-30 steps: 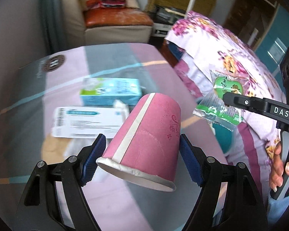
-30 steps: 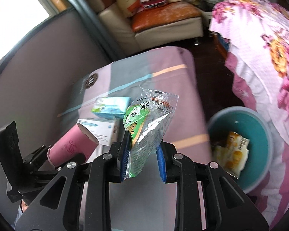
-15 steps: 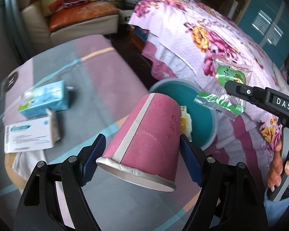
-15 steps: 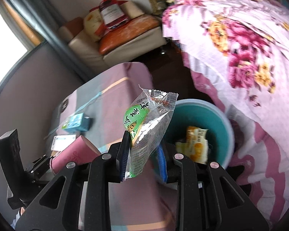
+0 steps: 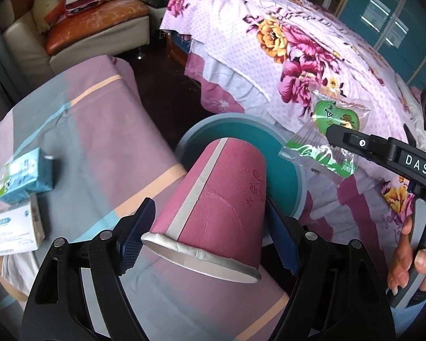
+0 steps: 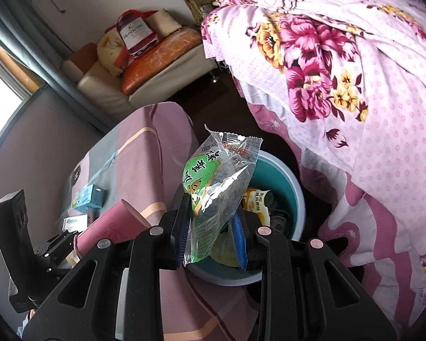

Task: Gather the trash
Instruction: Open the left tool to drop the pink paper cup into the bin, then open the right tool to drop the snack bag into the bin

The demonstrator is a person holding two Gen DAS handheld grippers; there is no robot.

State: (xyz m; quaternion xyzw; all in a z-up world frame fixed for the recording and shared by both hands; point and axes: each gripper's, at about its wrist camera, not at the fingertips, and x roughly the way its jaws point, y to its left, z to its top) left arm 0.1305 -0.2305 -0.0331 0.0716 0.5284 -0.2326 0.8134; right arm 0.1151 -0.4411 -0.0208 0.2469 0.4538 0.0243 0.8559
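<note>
My left gripper (image 5: 210, 233) is shut on a pink paper cup (image 5: 218, 196), held on its side with its white rim toward the camera, over the table edge beside the teal bin (image 5: 289, 170). The cup also shows in the right wrist view (image 6: 108, 227). My right gripper (image 6: 213, 227) is shut on a green and clear snack wrapper (image 6: 215, 187), held above the teal bin (image 6: 295, 196). The wrapper also shows in the left wrist view (image 5: 326, 136), over the bin's right rim. A yellow packet (image 6: 258, 201) lies inside the bin.
A blue carton (image 5: 25, 176) and a white box (image 5: 14, 230) lie on the striped tablecloth (image 5: 99, 130) at the left. A bed with a floral cover (image 5: 298, 42) stands right of the bin. A sofa (image 5: 85, 28) stands at the back.
Both grippers have swung right, away from the table's middle and toward the bin. The wrapper now hangs over the bin, and the cup is at its left rim.
</note>
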